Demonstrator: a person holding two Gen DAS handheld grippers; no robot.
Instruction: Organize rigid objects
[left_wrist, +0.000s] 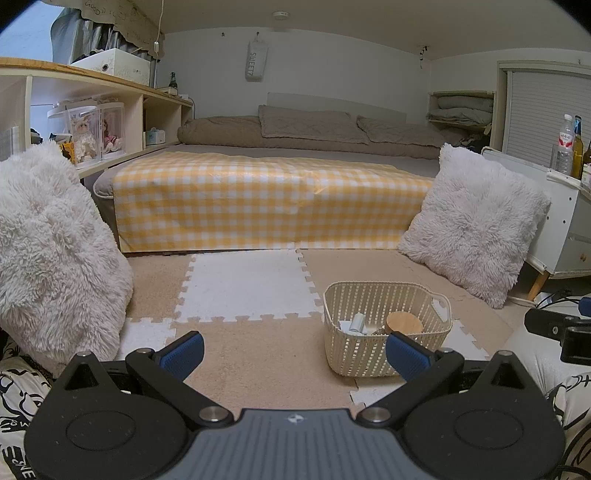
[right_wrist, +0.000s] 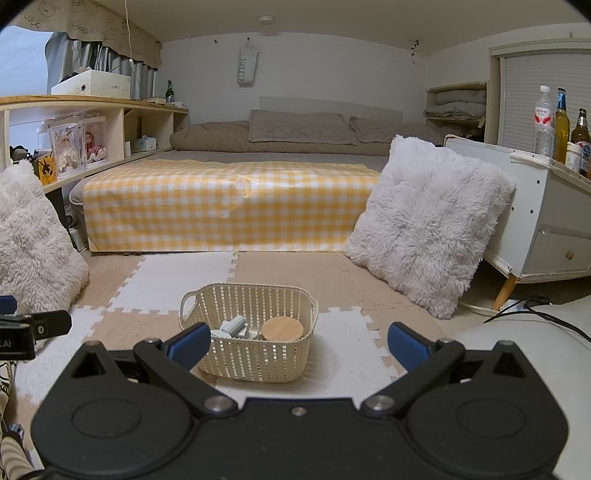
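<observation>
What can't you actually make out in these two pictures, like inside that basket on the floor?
- Basket contents, both views: its wall hides all but a round wooden lid and a pale roll.
- Bottle labels, right view: too small to read.
- Dolls on the shelf, left view: small, behind clear boxes.
- Left gripper and right gripper: open, holding nothing.

The left hand-held gripper (left_wrist: 294, 353) has a matte black body with two round, disc-like lobes, a ribbed grey centre plate bearing a small white emblem, and silver pivot screws at the linkage joints. Its fingers (left_wrist: 183, 350) wear ribbed blue pads. The right hand-held gripper (right_wrist: 298, 343) is shaped alike but all black at its centre, with a small silver screw and blue-padded fingers (right_wrist: 408, 345).
</observation>
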